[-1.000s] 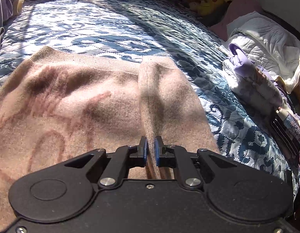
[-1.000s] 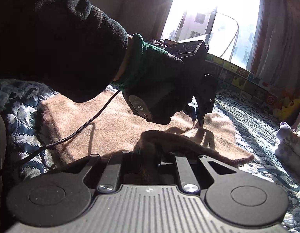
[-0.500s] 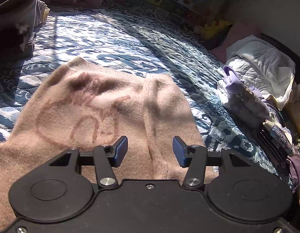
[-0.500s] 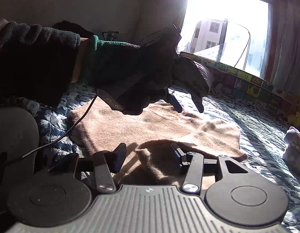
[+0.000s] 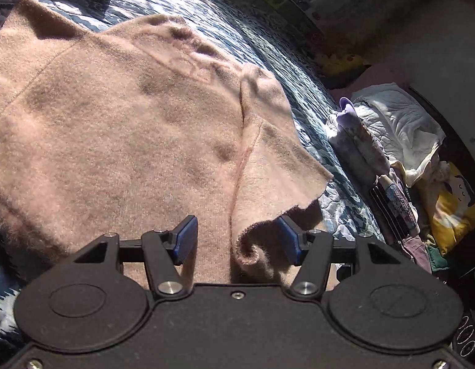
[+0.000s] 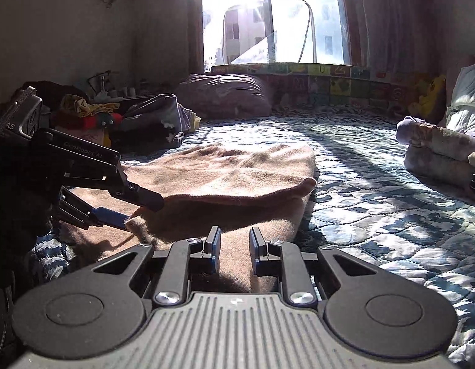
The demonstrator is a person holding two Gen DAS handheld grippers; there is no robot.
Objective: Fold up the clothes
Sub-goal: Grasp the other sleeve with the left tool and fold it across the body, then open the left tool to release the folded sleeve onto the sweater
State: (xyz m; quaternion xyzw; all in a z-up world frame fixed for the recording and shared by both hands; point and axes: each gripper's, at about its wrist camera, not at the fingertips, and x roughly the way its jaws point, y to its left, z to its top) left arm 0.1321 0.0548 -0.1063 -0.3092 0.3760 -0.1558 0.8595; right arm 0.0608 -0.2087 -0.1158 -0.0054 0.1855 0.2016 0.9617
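The bed carries a blue-and-white patterned quilt, lit by sun from the window. A tan knitted sweater lies spread on the quilt, with one side folded over the body; the folded layer shows as a raised flap in the right wrist view. A pile of folded clothes sits on the bed well apart from the sweater, near the wall.

The left gripper is positioned at the near edge of the sweater. Its fingers are spread wide, one on each side of a curled fabric corner, without clamping it.

The right gripper is positioned low over the sweater's near edge. Its fingers stand a narrow gap apart, holding nothing.
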